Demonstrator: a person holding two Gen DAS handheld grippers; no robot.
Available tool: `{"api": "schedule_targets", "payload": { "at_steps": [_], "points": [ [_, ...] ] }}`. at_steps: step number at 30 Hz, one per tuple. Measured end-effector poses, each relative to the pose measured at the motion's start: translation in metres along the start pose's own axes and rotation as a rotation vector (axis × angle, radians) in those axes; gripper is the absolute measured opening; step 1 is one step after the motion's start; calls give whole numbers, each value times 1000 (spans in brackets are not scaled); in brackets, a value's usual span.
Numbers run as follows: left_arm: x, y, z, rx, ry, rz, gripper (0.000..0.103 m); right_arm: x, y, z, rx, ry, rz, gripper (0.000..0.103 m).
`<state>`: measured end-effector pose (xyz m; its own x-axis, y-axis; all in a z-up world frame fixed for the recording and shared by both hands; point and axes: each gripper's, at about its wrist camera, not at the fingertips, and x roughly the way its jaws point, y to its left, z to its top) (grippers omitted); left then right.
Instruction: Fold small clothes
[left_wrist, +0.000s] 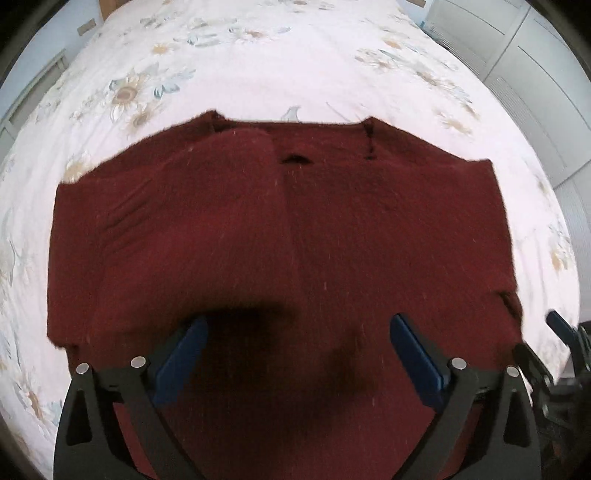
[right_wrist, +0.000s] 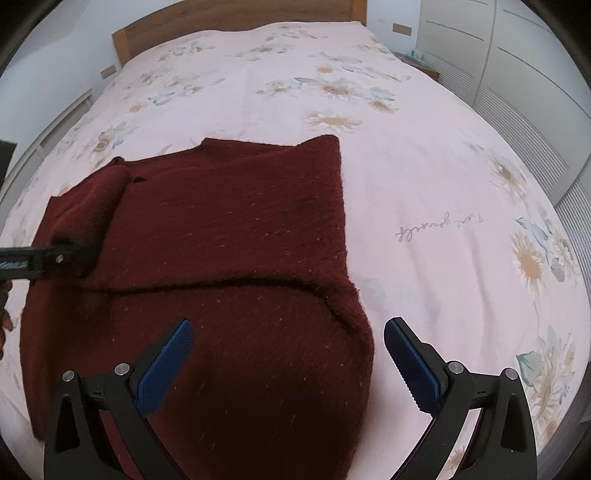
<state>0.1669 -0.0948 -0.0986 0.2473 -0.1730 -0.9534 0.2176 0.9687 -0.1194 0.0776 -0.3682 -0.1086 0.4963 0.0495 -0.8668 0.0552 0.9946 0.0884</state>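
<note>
A dark red knitted sweater (left_wrist: 288, 236) lies flat on the bed, sleeves folded in. In the right wrist view the sweater (right_wrist: 229, 229) shows a fold edge running across its middle. My left gripper (left_wrist: 297, 332) is open and empty, hovering low over the sweater's near part. My right gripper (right_wrist: 288, 336) is open and empty above the sweater's near right corner. The left gripper also shows at the left edge of the right wrist view (right_wrist: 48, 258), over the sweater's left side. The right gripper's blue finger shows at the right edge of the left wrist view (left_wrist: 561, 325).
The bed is covered by a pale pink sheet (right_wrist: 424, 177) with sunflower print and script writing. A wooden headboard (right_wrist: 236, 22) stands at the far end. White wardrobe doors (right_wrist: 517, 74) line the right side. A radiator (left_wrist: 40, 85) is on the left wall.
</note>
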Motion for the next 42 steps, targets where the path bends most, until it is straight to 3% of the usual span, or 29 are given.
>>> {"api": "schedule_targets", "payload": {
  "at_steps": [5,14,19,22,29,33,36,38,42],
  "points": [
    [-13,36,-32,-24,-11,9,98,-2,2,-3,-17,5,-13,103],
    [-18,136,-67,-100,-7,202,97,3,24,-4,-46,24,-8,103],
    [-2,166,-68,-68,7,285,95,8,50,-6,-114,34,-14,103],
    [10,173,-60,-65,11,255,75,14,69,-6,-159,50,-5,103],
    [20,174,-35,-36,-17,213,55,19,118,8,-255,56,1,103],
    [22,178,-27,2,-24,211,52,18,147,26,-304,35,21,103],
    [19,183,-28,10,-35,177,37,17,173,42,-356,13,38,103],
    [19,189,-27,6,-38,159,22,17,195,54,-405,-4,60,103],
    [18,192,-28,13,-40,151,15,20,238,72,-505,-22,108,103]
  ]
}}
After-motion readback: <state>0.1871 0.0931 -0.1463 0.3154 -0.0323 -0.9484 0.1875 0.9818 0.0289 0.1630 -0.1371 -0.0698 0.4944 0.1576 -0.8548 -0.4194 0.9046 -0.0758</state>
